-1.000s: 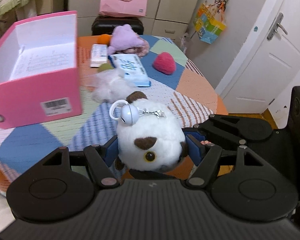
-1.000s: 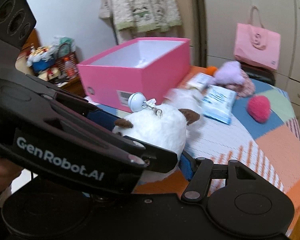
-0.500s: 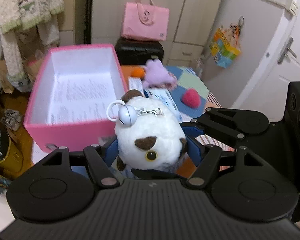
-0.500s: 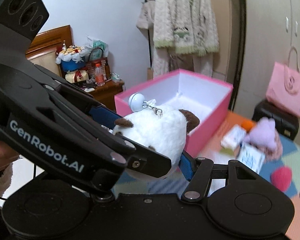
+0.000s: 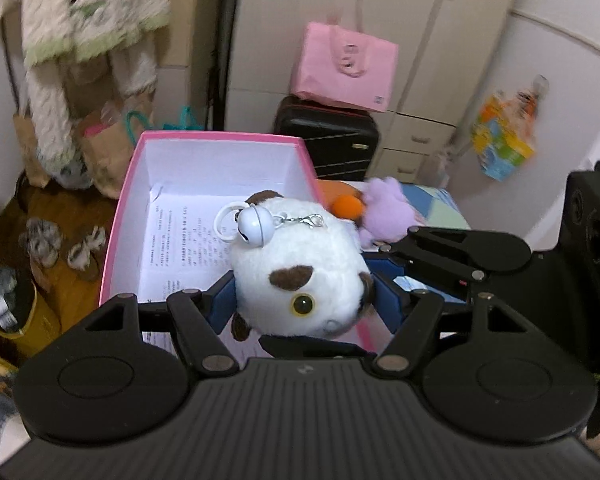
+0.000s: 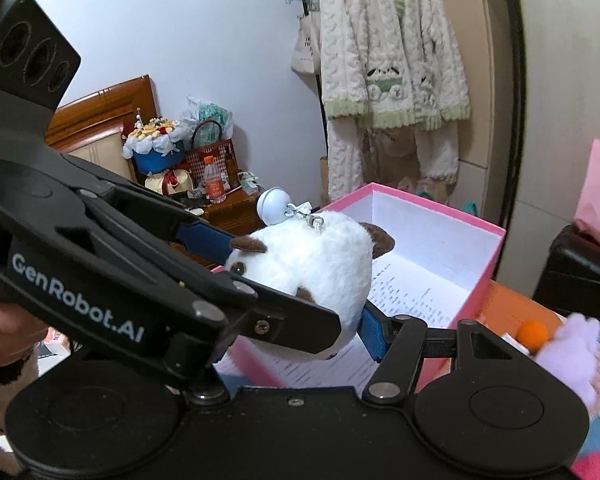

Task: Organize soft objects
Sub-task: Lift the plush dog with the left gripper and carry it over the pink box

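My left gripper (image 5: 302,300) is shut on a white plush toy (image 5: 300,276) with brown patches and a white bell keychain (image 5: 250,229). It holds the toy above the near end of the open pink box (image 5: 124,216), which has printed paper on its floor. In the right wrist view the same toy (image 6: 320,264) sits between a blue pad on its left and a blue pad (image 6: 370,330) on its right, over the pink box (image 6: 488,276). The left gripper's body crosses that view, so I cannot tell whether the right gripper is open or shut.
A purple plush (image 5: 388,210) and an orange ball (image 5: 346,206) lie on the patchwork table right of the box. A black suitcase (image 5: 328,136) with a pink bag (image 5: 344,68) stands behind. Slippers and a yellow bin (image 5: 12,312) are on the floor at left.
The left gripper has risen and moved left with the plush toy, from over the table to above the open pink box. The right wrist view followed it.
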A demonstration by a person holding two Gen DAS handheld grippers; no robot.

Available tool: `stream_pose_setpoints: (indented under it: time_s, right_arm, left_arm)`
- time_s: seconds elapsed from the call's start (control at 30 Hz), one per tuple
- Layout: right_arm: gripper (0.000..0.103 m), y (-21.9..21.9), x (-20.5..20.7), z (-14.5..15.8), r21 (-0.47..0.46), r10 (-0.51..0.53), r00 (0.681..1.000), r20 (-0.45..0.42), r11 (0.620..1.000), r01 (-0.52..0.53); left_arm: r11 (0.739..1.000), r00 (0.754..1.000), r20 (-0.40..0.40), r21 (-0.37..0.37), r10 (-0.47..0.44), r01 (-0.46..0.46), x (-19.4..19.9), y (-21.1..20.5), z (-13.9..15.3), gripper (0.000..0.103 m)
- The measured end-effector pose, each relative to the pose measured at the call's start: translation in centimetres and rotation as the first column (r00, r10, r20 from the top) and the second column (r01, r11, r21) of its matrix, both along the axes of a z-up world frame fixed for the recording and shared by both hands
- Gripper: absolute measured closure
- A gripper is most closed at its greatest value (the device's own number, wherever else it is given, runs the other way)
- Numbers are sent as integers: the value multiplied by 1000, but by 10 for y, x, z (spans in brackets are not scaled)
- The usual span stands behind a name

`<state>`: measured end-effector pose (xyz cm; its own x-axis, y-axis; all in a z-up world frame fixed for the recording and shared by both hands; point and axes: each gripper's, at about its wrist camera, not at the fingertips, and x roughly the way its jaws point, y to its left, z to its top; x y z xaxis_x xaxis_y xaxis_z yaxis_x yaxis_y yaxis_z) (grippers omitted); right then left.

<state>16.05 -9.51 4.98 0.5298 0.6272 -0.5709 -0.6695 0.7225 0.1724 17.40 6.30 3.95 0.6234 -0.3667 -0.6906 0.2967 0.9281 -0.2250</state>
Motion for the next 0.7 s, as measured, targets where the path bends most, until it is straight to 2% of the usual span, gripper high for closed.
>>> stream_pose_setpoints:
  time_s: [0.13, 0.33, 0.47, 0.7]
  right_arm:
    - [35, 7, 45, -19, -1, 25, 998, -58, 1000, -25]
    - [36, 27, 83, -47, -125, 60, 994, -90, 990, -71]
    - [36, 37, 100, -60, -192, 79, 987, -138, 976, -105]
    - [36, 52, 107, -65, -312, 137, 979, -151, 933, -179]
  left_arm:
    - [999, 998, -49, -6, 47, -47, 38, 7, -23, 34]
    - [996, 979, -192, -34, 70, -78, 89, 15, -58, 34]
    - [995, 967, -245, -51, 72, -87, 102, 19, -72, 34]
    - [989, 950, -299, -89, 88, -120, 112, 29, -85, 34]
